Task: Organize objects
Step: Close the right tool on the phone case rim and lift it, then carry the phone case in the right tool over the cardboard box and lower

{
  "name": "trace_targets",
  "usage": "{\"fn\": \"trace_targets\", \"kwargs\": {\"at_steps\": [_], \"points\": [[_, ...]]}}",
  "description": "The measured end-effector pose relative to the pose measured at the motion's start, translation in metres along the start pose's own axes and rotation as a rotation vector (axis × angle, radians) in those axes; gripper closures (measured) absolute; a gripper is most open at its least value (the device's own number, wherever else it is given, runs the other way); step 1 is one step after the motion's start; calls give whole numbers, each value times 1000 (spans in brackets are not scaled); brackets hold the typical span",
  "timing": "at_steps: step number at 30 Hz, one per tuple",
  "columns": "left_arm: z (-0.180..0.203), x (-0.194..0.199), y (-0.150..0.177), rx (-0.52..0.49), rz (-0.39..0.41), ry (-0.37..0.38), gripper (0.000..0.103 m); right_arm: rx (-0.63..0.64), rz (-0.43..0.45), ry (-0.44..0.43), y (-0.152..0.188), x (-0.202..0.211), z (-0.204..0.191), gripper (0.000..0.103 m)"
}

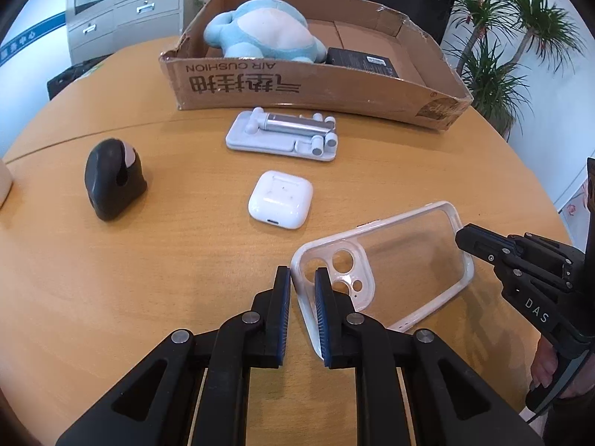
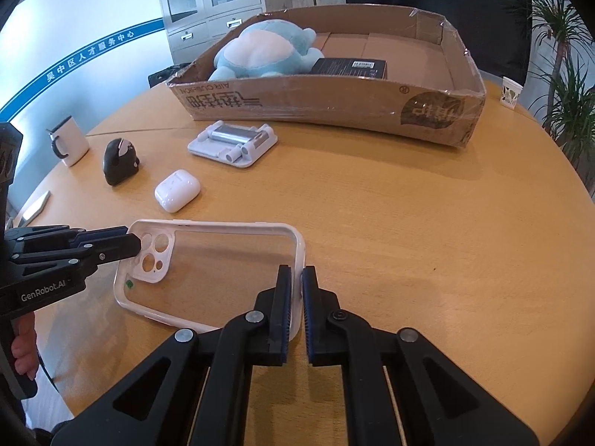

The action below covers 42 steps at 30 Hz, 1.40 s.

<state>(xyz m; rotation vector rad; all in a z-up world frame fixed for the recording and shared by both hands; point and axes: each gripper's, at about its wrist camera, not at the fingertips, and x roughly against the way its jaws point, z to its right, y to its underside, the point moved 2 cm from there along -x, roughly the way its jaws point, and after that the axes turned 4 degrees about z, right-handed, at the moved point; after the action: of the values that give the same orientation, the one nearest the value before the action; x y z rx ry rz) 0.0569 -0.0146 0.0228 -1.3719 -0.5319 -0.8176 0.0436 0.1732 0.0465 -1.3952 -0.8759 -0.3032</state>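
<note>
A clear phone case (image 1: 409, 256) with a white rim is held over the round wooden table (image 1: 148, 260), one gripper at each end. My left gripper (image 1: 302, 273) is shut on the rim at the camera-cutout end. My right gripper (image 2: 297, 273) is shut on the rim at the opposite short end of the phone case (image 2: 230, 260). In each wrist view the other tool shows from the side: the right gripper (image 1: 463, 238) and the left gripper (image 2: 134, 241). A white earbuds case (image 1: 280, 200) lies just beyond.
A white folding phone stand (image 1: 282, 135) and a black rounded object (image 1: 113, 180) lie on the table. The open cardboard box (image 1: 297, 85) at the back holds a blue plush toy (image 1: 267, 31) and a flat black box (image 1: 362, 61). A white mug (image 2: 68, 141) stands far left.
</note>
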Motion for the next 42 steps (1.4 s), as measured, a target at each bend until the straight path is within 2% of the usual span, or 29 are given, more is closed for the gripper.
{"fn": "trace_targets", "kwargs": {"at_steps": [13, 26, 42], "points": [[14, 14, -23, -56, 54, -5, 92, -1, 72, 23, -21, 17, 7, 99], [27, 25, -67, -77, 136, -17, 92, 29, 183, 68, -58, 34, 15, 99], [45, 23, -118, -92, 219, -5, 92, 63, 271, 134, -104, 40, 39, 99]]}}
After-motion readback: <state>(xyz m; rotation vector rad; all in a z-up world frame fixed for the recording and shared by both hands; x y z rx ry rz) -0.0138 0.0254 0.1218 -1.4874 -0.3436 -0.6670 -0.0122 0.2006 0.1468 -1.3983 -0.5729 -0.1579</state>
